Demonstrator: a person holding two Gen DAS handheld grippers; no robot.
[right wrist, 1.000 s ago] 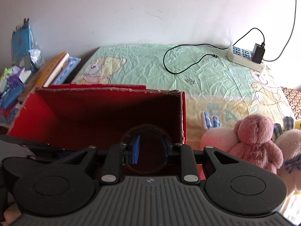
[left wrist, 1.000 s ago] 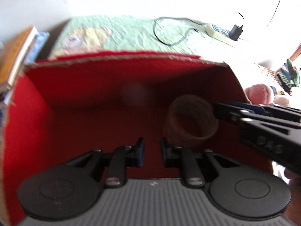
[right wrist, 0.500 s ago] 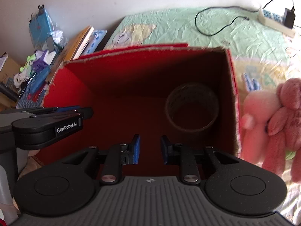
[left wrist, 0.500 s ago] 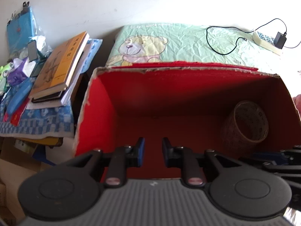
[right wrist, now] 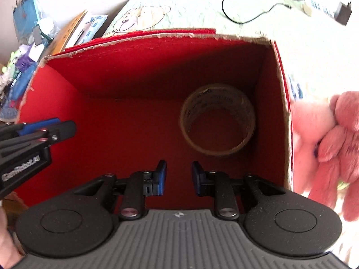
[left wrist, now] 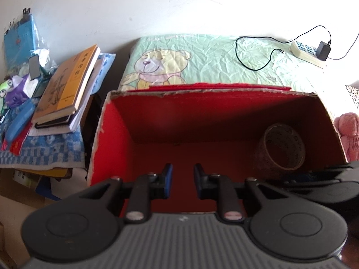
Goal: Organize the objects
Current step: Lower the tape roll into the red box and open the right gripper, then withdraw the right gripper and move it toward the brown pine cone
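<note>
Red box (right wrist: pixel 143 116) holding a tape roll (right wrist: pixel 217 119) by its right wall; both grippers' jaws empty, narrowly parted; widen before reaching beside the box.

My right gripper (left wrist: pixel 323 180) hides the tape's (left wrist: pixel 281 149) lower edge at the left view's right side. The plush (right wrist: pixel 332 148) blurs, cut off at the right view's edge.
</note>
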